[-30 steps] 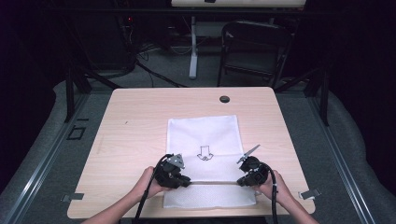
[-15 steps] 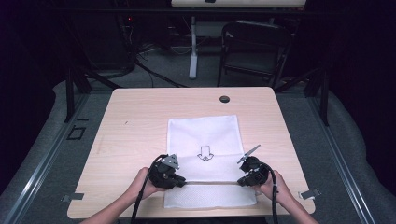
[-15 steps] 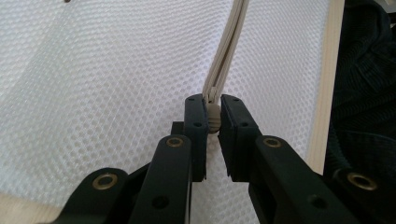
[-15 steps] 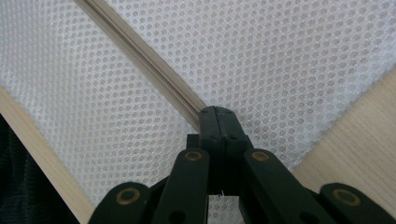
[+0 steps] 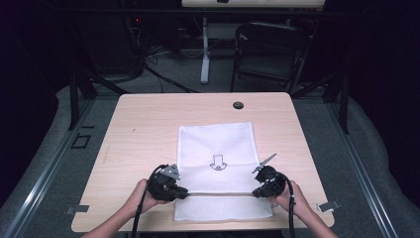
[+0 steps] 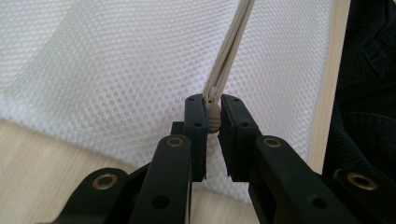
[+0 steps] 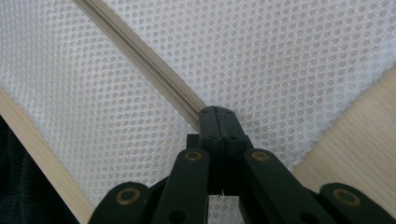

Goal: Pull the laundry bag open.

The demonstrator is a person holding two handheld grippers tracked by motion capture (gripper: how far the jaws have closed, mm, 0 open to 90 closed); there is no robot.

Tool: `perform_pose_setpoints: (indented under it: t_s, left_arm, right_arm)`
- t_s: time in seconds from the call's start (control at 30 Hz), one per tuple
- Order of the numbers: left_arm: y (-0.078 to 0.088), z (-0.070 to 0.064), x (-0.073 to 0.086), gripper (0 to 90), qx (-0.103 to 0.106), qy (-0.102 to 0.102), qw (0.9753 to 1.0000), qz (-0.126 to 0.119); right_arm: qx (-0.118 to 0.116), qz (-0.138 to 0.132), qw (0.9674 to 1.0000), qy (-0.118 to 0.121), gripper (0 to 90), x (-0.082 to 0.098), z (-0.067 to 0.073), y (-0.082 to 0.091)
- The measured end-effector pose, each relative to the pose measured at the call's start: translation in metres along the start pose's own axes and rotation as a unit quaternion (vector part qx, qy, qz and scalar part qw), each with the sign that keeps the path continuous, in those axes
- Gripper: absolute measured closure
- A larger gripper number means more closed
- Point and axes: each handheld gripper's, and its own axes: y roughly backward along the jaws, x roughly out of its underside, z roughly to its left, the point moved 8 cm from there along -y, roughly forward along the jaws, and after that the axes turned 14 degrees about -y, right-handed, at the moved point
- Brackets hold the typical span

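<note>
1. Left gripper (image 5: 182,191) pinches the zipper pull (image 6: 213,116); right gripper (image 5: 256,192) clamps the zipper (image 5: 218,195) at its right end
2. Mesh bag (image 5: 218,148) lies flat at the table's (image 5: 143,124) near middle
3. Keep the right end pinned and slide the pull level along the zipper
4. Near table edge sits close; bare table lies left and far

Mesh bag (image 5: 216,148) lies on table (image 5: 143,124), near edge.
</note>
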Motion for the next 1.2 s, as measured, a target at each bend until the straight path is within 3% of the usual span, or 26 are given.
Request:
perform_pose_setpoints:
  t_s: [0.6,0.73,1.03,1.07,1.13,1.2]
  left_arm:
    - [0.021,0.003,0.028,81.6,-0.020,0.019,0.9996,0.005]
    - [0.025,0.004,0.036,81.6,-0.020,0.035,0.9992,-0.001]
    - [0.023,0.004,0.035,80.4,-0.016,0.037,0.9992,-0.007]
    - [0.024,0.005,0.034,78.8,-0.015,0.041,0.9990,-0.010]
    - [0.025,0.007,0.033,66.1,-0.015,0.048,0.9986,-0.015]
    - [0.028,0.008,0.031,53.5,-0.020,0.057,0.9980,-0.018]
  right_arm:
    - [0.004,-0.003,1.0000,-0.003,90.0,0.001,-0.003,0.001]
    - [0.003,-0.003,1.0000,-0.004,90.0,0.001,-0.003,0.001]
    - [0.003,-0.014,0.9999,-0.001,90.0,0.001,-0.001,0.000]
    - [0.005,-0.006,0.9999,0.013,88.1,0.002,-0.001,0.001]
    - [-0.015,-0.010,0.9997,0.016,69.3,0.001,0.004,0.005]
    - [-0.007,-0.030,0.9991,0.029,64.1,-0.002,0.006,0.012]
